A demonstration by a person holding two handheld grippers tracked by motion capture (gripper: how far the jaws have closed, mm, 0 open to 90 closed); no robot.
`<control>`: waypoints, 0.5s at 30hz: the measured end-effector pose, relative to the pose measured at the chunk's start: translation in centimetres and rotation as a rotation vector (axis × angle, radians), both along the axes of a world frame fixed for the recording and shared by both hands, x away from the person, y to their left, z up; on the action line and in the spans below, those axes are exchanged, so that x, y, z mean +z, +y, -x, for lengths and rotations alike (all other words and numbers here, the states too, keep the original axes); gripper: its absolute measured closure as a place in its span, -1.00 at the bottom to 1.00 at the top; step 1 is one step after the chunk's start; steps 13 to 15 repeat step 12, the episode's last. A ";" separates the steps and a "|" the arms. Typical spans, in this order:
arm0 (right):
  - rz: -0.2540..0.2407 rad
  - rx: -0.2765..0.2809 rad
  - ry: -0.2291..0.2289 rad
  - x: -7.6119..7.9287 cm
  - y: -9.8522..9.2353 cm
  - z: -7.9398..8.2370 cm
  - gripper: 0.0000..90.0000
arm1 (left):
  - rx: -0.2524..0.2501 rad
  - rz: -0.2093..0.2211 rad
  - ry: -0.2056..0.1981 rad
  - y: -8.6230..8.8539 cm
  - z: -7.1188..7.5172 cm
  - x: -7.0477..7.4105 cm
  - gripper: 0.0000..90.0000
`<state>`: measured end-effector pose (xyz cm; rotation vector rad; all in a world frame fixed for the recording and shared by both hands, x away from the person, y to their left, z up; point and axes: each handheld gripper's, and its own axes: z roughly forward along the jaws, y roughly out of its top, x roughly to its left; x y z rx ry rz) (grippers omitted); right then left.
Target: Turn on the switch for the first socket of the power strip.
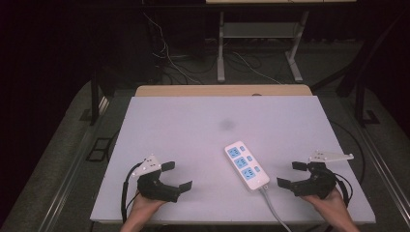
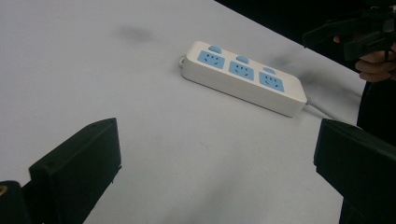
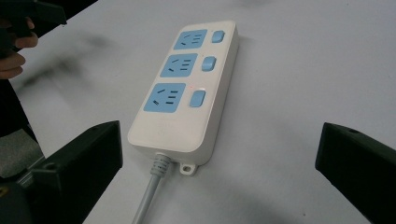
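White surface (image 1: 203,140), large, with a wooden edge at the far side. White power strip (image 1: 246,166) with three blue sockets lies flat right of centre, grey cord (image 1: 274,208) running to the near edge. Left hand-held gripper (image 1: 177,176) near-left, jaws spread, empty. Right hand-held gripper (image 1: 291,174) just beside the strip, jaws spread, empty, not touching it.

Materials and finishes, tabletop

Power strip (image 3: 184,100): smooth white plastic, slight sheen, blue socket faces, grey rubbery cable (image 3: 150,196). Table (image 1: 193,125): matt white board, faintly smudged, pale wood edge behind. Left gripper (image 1: 176,176) and right gripper (image 1: 290,175): matt black plastic.
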<state>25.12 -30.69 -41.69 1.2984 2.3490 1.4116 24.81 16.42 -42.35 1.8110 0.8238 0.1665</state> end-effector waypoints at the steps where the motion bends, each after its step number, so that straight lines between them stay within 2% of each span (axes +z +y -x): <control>1: -0.003 -0.003 0.001 -0.1 0.0 0.1 -1.00 | 0.000 0.000 0.000 0.0 0.0 0.0 -1.00; 11: 0.006 0.002 -0.008 -1.4 0.0 0.7 -0.99 | -0.006 -0.012 0.008 -0.1 -0.1 -0.2 -1.00; 15: 0.008 0.001 -0.008 -1.4 0.0 0.7 -0.99 | -0.005 -0.012 0.009 -0.1 -0.1 -0.2 -1.00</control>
